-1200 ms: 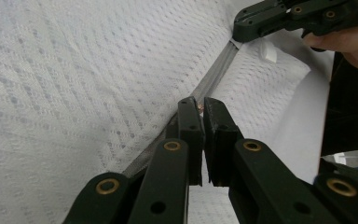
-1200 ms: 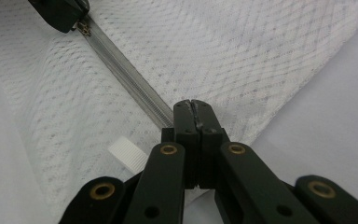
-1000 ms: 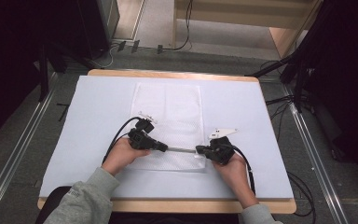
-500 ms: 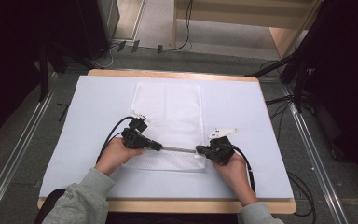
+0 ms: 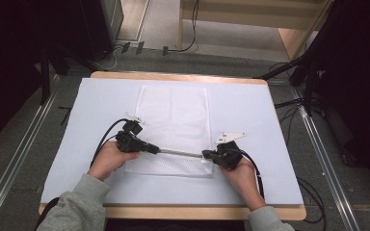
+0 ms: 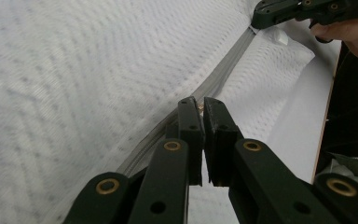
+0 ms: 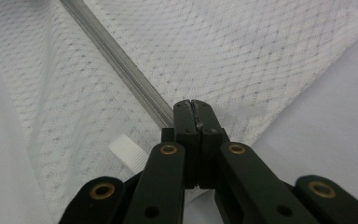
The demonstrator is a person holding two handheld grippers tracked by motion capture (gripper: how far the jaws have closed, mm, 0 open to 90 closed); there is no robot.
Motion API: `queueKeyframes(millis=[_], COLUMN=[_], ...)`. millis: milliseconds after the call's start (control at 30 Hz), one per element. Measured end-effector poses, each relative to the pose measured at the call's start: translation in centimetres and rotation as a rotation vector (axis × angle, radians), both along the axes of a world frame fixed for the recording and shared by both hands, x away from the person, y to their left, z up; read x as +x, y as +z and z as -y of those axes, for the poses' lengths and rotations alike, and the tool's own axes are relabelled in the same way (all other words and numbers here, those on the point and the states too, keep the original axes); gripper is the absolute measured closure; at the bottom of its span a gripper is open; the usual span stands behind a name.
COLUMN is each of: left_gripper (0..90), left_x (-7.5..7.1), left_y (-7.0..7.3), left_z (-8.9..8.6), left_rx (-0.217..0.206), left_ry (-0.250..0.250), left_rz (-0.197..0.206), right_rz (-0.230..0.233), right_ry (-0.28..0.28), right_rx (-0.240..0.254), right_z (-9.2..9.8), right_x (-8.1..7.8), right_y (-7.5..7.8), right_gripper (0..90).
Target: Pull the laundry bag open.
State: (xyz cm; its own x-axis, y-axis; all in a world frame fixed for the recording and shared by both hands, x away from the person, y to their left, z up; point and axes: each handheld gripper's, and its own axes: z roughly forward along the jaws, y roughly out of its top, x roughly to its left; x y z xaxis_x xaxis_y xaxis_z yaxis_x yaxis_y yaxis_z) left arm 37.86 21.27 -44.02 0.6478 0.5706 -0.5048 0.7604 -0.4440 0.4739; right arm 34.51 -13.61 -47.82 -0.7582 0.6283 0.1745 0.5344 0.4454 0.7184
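A white mesh bag (image 5: 173, 115) lies flat on the table, with a grey zipper (image 5: 180, 153) running across near its front edge. My left gripper (image 5: 155, 149) is at the zipper's left part, its jaws (image 6: 199, 103) shut on a small brass zipper pull. The zipper track (image 6: 223, 74) runs from there to the other gripper. My right gripper (image 5: 206, 154) is at the bag's right edge, its jaws (image 7: 196, 106) shut on the end of the zipper (image 7: 121, 60). A white ribbed tag (image 7: 128, 150) sits beside that end.
A white cover (image 5: 250, 110) spreads over the wooden table (image 5: 173, 212). Black cables trail from both grippers along the table. Metal rails and floor cables flank the table; dark equipment stands at the left and right.
My left gripper has slid left along the zipper, so more grey track shows between the two grippers. The right gripper has stayed in place.
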Motion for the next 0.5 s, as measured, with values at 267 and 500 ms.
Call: queueKeyframes(millis=[267, 500], left_gripper=[88.0, 88.0], left_x=[-0.3, -0.4], left_y=[0.1, 0.1], left_z=[-1.1, -2.2], left_rx=[-0.001, 0.002], left_ry=[0.017, 0.031], left_rz=[-0.004, -0.008], right_rz=[-0.005, -0.017], right_ry=[0.013, 0.019], right_rx=[0.0, 0.007], right_z=[0.1, 0.2], right_x=[0.2, 0.4], right_y=[0.0, 0.0], right_gripper=[90.0, 90.0])
